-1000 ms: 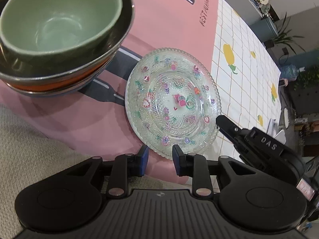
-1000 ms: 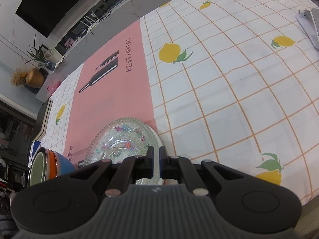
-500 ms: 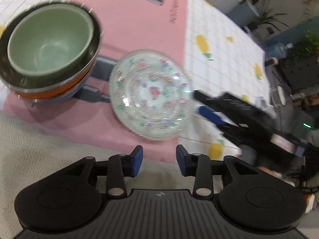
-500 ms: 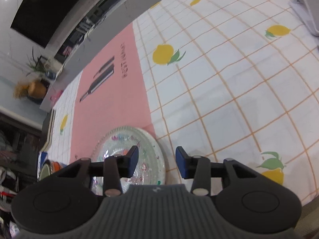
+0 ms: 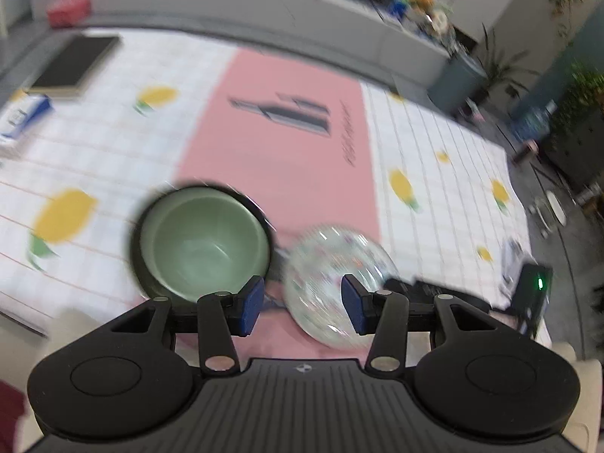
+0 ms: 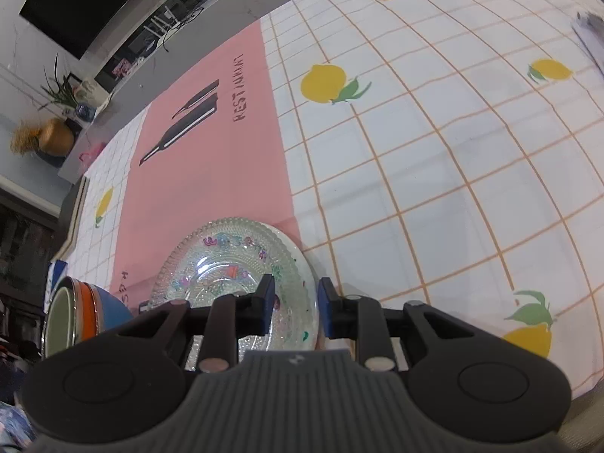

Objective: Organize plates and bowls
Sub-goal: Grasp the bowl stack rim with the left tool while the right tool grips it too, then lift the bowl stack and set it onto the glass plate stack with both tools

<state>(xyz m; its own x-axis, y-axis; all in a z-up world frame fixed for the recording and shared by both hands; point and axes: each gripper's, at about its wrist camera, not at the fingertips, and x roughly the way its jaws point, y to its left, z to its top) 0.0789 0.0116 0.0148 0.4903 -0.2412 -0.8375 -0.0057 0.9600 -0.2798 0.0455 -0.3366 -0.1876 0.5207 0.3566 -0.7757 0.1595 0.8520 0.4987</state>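
In the left wrist view, blurred with motion, the left gripper (image 5: 300,304) is hanging above the counter (image 5: 445,173) with its blue pads spread and nothing between them; its jaws have just been opening. Past its fingers, in the lower middle of the frame, the glass plate (image 5: 332,260) is lying on the pink mat (image 5: 287,166), and just to its left the stack of bowls (image 5: 204,241) is sitting with a green bowl on top. Whether plate and stack are touching cannot be told through the blur. At the right edge of the plate the dark body of the other tool is showing.

In the right wrist view the right gripper (image 6: 295,304) is sitting low at the near right rim of the glass plate (image 6: 226,260), one pad over the plate and the other outside the rim. Its jaws have just been closing, but a gap is showing on each side of the rim, so they are parted and not yet pinching it. The stack of bowls (image 6: 81,315) is standing at the lower left of that frame, close beside the plate.

Further off, a dark book (image 5: 71,66) and a blue-and-white box (image 5: 20,119) are lying at the upper left of the left view, well apart from the dishes. The lemon-print cloth to the right of the plate is lying bare.
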